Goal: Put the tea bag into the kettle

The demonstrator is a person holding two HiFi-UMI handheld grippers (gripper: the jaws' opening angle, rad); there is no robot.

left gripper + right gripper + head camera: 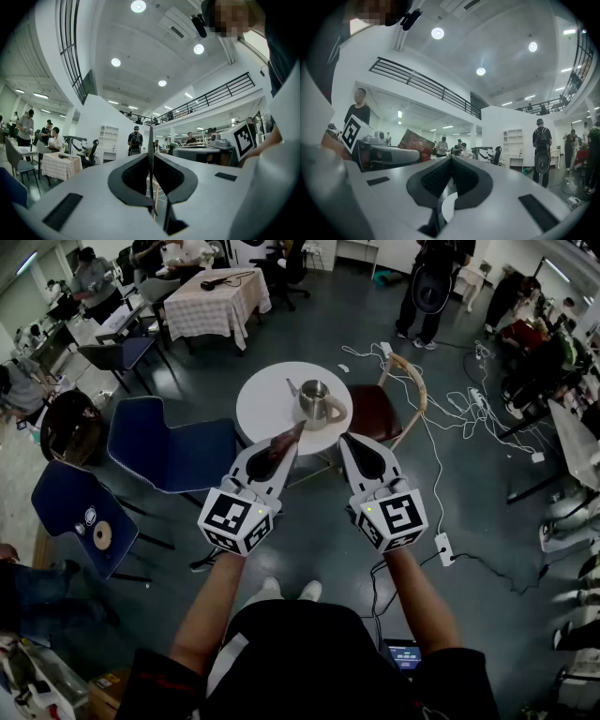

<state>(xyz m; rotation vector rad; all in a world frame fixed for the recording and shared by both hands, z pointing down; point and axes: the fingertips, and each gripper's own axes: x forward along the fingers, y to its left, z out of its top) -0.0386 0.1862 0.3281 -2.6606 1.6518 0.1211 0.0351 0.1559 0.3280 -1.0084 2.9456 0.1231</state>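
Head view: a round white table [267, 413] stands ahead on the floor.
On the table: a metal kettle [319, 401], well apart from both grippers.
Right side: the right gripper [350, 440] has its jaws together, with nothing between them.
Left side: the left gripper [293, 437] has its jaws nearly together, pinching a flat reddish tea bag [281, 452].
Progress: the bag is in hand; carrying it over and dropping it into the kettle remains.

The tea bag [151, 140] showed edge-on only, so its face was hidden. The left gripper [291, 439] covered the desk's [262, 399] near rim. The kettle [316, 401] interior was too small to resolve.
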